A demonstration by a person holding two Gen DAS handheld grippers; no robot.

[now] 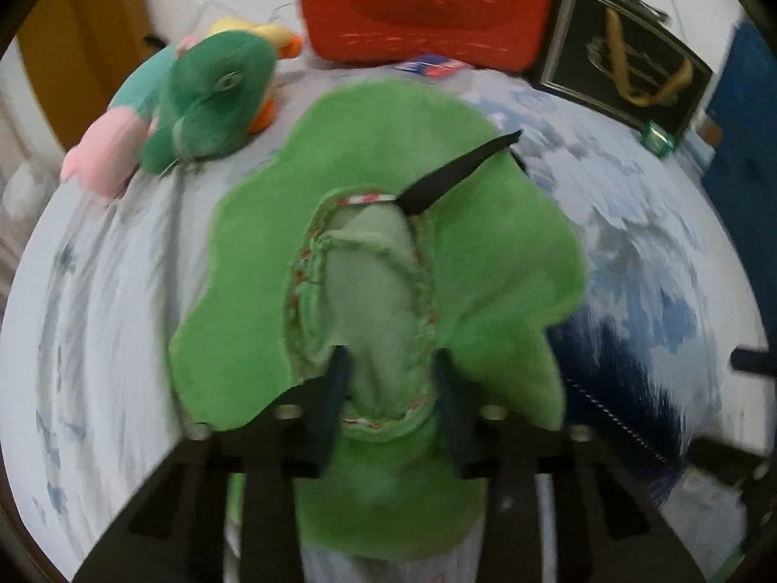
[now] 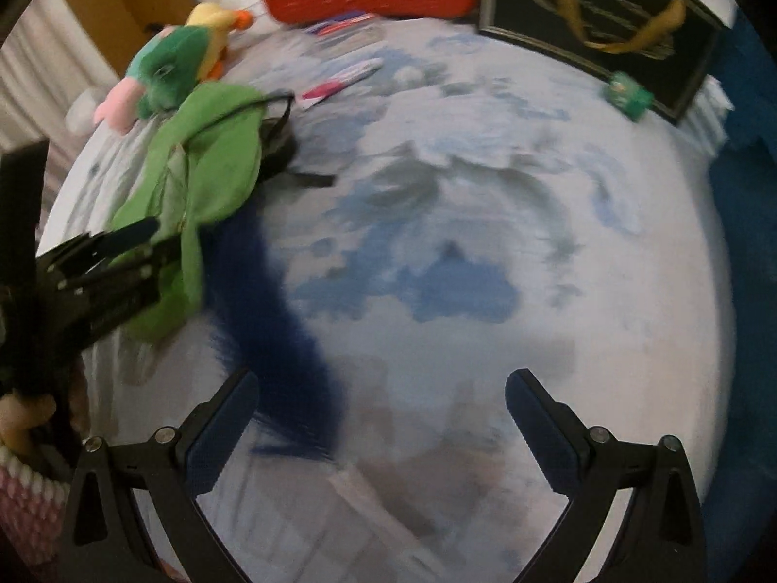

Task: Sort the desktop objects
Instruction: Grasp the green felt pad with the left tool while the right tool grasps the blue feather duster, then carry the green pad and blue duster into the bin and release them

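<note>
While the left gripper (image 1: 391, 388) pinches the green hat (image 1: 388, 223) and the right gripper (image 2: 381, 418) gapes empty, the black strap (image 1: 456, 172) at one o'clock may snag.

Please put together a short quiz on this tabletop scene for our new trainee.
1. True or false: the left tongs are closed on the green cloth.
2. What lies under the open right tongs? A) a dark blue furry strip B) a pink pen C) a green cube
3. Fill in: the green plush toy lies beside a ____ and orange one.

Key: 1 true. 2 A: the dark blue furry strip runs past one finger, untouched. 3 yellow.
</note>
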